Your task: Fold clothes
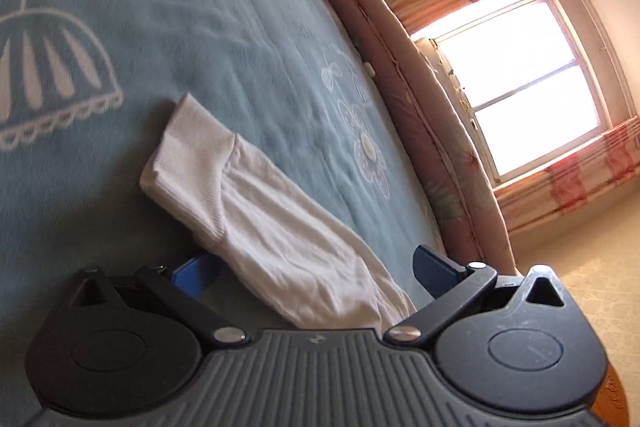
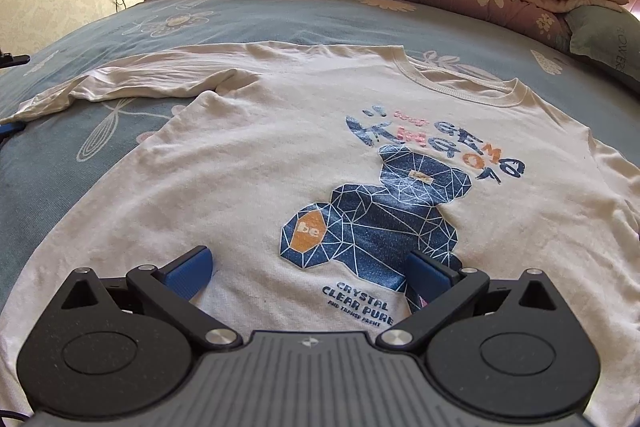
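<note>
A white long-sleeved shirt (image 2: 248,163) is lying face up and spread flat on the blue bedspread, its ribbed collar (image 2: 452,83) pointing toward the far end of the bed. A dark blue faceted bear print (image 2: 372,219) with orange patches is showing on the chest, with lettering above and below it. One sleeve (image 2: 120,83) is stretching out sideways, wrinkled and slightly bent. In the left wrist view that sleeve's ribbed cuff (image 1: 188,163) is resting flat on the bedspread. The other sleeve is running off the frame edge, so its pose is probably straight but unclear.
</note>
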`<state>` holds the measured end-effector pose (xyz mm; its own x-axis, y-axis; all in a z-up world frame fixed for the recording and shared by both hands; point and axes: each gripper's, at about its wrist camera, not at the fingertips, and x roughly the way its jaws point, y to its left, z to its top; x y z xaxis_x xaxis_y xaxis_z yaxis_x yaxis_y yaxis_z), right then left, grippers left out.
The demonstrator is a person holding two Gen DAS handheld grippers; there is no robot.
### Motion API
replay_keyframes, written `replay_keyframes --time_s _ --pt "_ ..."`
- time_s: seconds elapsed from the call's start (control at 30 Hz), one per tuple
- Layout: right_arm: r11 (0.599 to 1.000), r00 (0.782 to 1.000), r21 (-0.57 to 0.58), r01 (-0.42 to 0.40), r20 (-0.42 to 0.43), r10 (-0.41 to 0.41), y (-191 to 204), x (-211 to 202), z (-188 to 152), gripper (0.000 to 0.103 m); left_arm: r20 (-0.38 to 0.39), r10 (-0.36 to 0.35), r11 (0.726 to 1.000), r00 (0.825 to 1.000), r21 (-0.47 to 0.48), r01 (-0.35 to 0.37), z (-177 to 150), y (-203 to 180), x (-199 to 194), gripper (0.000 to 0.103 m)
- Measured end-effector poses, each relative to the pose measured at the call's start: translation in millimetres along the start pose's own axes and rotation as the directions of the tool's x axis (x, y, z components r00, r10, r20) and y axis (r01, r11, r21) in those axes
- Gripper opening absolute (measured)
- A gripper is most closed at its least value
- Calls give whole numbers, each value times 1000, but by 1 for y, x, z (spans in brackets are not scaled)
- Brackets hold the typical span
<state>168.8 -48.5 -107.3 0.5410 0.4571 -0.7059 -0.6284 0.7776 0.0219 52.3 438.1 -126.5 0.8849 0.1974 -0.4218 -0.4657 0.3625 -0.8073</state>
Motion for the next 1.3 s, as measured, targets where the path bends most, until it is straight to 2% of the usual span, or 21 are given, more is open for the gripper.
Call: replay_keyframes --time_s 0.2,0.3,0.4,0.43,0.5,0.53,0.57,0.6,0.67,0.77,0.83,0.87,0.97,1.03,1.07,1.1,1.17,1.3 --pt "1000 1000 -4 -3 4 3 -1 0 0 103 136 24 1000 990 11 -26 13 3 7 102" --pt "1000 1000 -6 -3 6 3 -1 0 -1 103 139 65 996 988 43 -72 22 0 17 102" --pt "1000 1000 -7 -4 8 4 -1 0 -1 103 98 77 992 992 91 -86 24 -7 21 100" --pt "1000 1000 -8 -4 9 4 -1 0 -1 103 99 97 986 990 123 -109 23 -7 22 96" --pt "1000 1000 -9 -4 12 4 0 0 -1 103 104 138 970 985 186 -156 22 -8 22 80" --pt "1000 1000 -10 -4 13 4 0 0 -1 103 111 170 956 979 222 -191 22 -11 24 68" --pt "1000 1000 -11 -4 14 4 0 0 -1 103 120 200 940 972 257 -225 23 -13 25 61" --pt "1000 1000 -11 -4 16 4 0 0 -2 103 132 231 920 964 291 -261 24 -17 27 59" --pt "1000 1000 -11 -3 17 4 0 0 -2 103 169 304 865 937 362 -346 30 -25 32 57" --pt "1000 1000 -13 -4 19 5 0 0 -2 103 222 421 791 879 384 -476 43 -35 34 57" --pt "1000 1000 -15 -6 22 6 -1 0 -2 103 298 481 726 825 391 -565 45 -47 26 59" --pt "1000 1000 -15 -5 24 6 0 1 -2 103 314 476 709 822 416 -570 43 -57 22 62" --pt "1000 1000 -17 -1 30 1 0 1 -2 103 252 375 684 892 575 -450 23 -93 21 78" --pt "1000 999 -18 1 33 0 1 1 -3 103 135 317 678 939 660 -324 -1 -116 33 81" --pt "1000 999 -18 1 34 0 1 1 -3 103 70 296 680 953 685 -262 -13 -126 40 81" --pt "1000 999 -18 1 35 0 1 1 -3 103 10 283 697 959 685 -213 -24 -131 49 81" --pt "1000 999 -18 1 37 0 1 1 -3 103 -102 257 727 961 676 -123 -45 -141 67 81" --pt "1000 999 -19 -3 38 4 0 1 -3 103 -200 255 775 946 627 -76 -66 -138 94 82"
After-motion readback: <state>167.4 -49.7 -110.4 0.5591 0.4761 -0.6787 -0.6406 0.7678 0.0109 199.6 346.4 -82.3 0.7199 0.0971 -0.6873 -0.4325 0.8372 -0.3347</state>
